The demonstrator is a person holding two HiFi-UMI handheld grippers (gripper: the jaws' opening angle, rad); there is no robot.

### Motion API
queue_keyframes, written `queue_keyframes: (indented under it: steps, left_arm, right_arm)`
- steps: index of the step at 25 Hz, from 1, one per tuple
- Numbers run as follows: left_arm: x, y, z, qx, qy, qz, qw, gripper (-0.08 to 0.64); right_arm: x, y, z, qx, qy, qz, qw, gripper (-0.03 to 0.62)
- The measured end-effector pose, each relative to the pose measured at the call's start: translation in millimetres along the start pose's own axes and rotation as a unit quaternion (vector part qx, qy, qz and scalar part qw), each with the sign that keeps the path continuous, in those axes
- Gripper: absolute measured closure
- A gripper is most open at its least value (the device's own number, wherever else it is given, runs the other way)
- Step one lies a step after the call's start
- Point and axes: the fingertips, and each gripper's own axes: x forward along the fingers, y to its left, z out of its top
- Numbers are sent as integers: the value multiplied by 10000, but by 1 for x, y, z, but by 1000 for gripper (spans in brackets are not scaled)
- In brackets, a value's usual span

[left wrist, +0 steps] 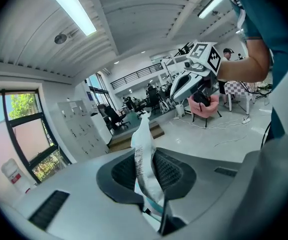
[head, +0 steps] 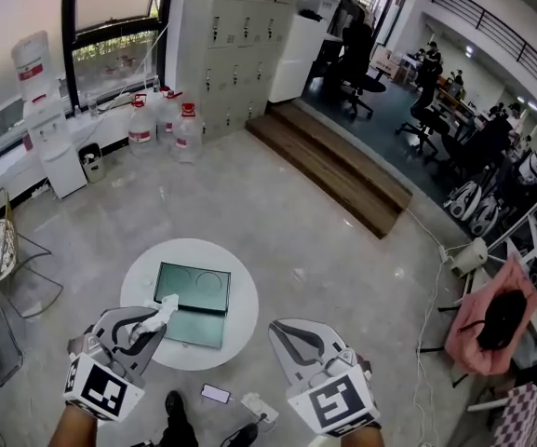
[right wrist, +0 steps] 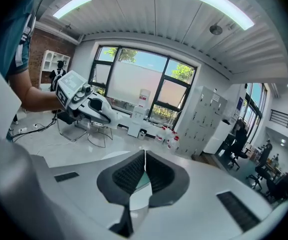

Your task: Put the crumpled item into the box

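1. The round white surface is the biggest thing here. The box sits in the middle of it. Nothing else is on it.
2. The box is green and flat. It lies open in two parts, one part next to the other. I see nothing inside it yet, so I think it is empty and ready.
3. Three big clear jugs with red caps stand on the floor, far past the box. I cannot tell what is in them.
4. The left gripper is at the near left edge of the box, just above the rim of the surface. It is pinching the crumpled item tight between its two jaws.
5. The right gripper is off to the near right of the box, past the edge of the surface. Its jaws are pressed together at the tips and hold nothing.
6. The crumpled item is white, thin and wrinkly, like a squashed wrapper. It sticks out of the left gripper and points toward the box, but it is not over the open part yet.
7. So the picking up looks done. What is left, I think, is to bring the item over the box, let it go inside, and maybe shut the box.
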Motion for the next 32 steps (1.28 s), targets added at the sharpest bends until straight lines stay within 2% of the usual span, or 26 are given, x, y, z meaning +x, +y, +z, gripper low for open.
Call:
queue_keyframes:
  steps: [7, 12, 19, 28, 32]
  left_arm:
    - [65, 18, -84, -197, 293, -347, 9988, 488]
    - [110, 9, -154, -309, 593, -599, 9960, 488]
    - [164, -2, -227, -522, 941, -839, 9906, 488]
    - [236, -32, -342, -713, 1278, -1107, 9830, 486]
    - [263, -41, -383, -782, 1433, -1223, 9790, 486]
  right_arm:
    - [93, 1, -44, 275, 321, 209, 9989, 554]
    - [149, 9, -87, 388, 519, 365, 9972, 554]
    - [201, 12, -134, 532, 788, 548, 9940, 554]
    - [277, 34, -224, 776, 1141, 681, 9881, 554]
    - [306, 39, -252, 855, 1257, 743, 9856, 554]
